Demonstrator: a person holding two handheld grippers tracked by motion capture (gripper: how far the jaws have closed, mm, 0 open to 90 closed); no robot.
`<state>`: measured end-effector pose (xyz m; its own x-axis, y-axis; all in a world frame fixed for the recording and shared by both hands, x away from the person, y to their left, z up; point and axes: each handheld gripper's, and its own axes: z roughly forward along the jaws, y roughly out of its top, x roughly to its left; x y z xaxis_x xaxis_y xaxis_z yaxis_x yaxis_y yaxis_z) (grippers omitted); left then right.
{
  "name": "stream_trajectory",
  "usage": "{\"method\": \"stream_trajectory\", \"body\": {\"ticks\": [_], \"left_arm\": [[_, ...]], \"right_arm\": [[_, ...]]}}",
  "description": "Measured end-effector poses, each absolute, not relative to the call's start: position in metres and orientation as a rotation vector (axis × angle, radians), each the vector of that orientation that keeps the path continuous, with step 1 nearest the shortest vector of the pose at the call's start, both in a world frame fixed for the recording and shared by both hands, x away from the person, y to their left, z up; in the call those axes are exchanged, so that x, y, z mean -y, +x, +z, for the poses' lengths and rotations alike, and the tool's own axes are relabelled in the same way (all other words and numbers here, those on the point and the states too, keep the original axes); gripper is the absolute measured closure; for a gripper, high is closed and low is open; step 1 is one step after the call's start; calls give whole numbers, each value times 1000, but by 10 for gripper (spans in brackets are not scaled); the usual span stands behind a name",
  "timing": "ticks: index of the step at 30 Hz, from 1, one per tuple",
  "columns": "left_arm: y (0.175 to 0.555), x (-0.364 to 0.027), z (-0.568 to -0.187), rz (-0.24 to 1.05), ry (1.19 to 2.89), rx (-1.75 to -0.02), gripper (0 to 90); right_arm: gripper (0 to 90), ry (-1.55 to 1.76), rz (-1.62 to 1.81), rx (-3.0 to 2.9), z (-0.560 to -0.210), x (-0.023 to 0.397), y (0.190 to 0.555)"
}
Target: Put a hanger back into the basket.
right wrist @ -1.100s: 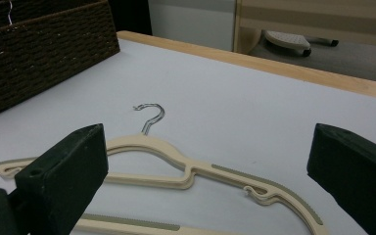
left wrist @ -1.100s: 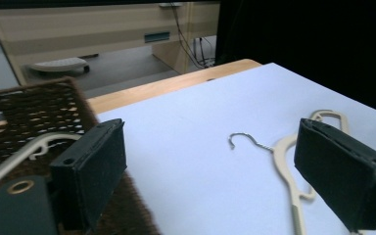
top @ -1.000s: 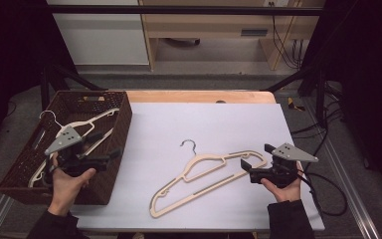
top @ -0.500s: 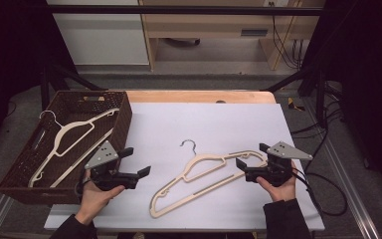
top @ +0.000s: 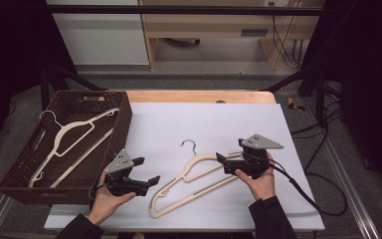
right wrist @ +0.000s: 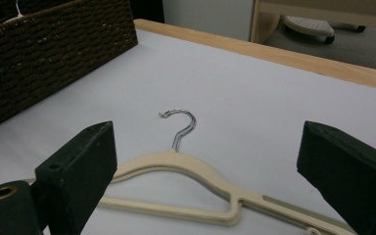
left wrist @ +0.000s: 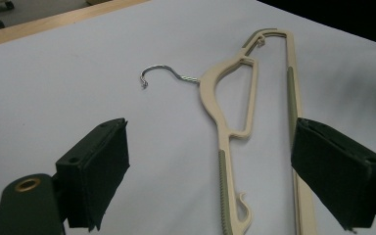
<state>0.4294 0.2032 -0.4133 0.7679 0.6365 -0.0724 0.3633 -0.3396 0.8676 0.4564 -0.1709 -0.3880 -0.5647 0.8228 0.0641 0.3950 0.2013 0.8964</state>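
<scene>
both grippers are out over the white table (top: 278, 129) now. left gripper (top: 148, 172) sits near the hanger's lower end with its jaws spread wide, nothing between them. right gripper (top: 223, 162) is at the hanger's upper arm, jaws wide too but just closing a little, pads not pressing on it. the cream hanger (top: 194, 181) lies flat on the table between my 2 hands, metal hook (top: 189, 145) pointing away from me. a 2nd hanger (top: 67, 142) rests in the brown basket (top: 122, 124) at my left.
</scene>
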Motion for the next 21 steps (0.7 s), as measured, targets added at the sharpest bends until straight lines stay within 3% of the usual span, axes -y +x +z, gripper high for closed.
{"method": "stream_trajectory", "body": {"ticks": [21], "left_arm": [[425,-203,-431,323,2009,-739,109]], "right_arm": [[205,1168,1144,-2210,-419,101,518]]}}
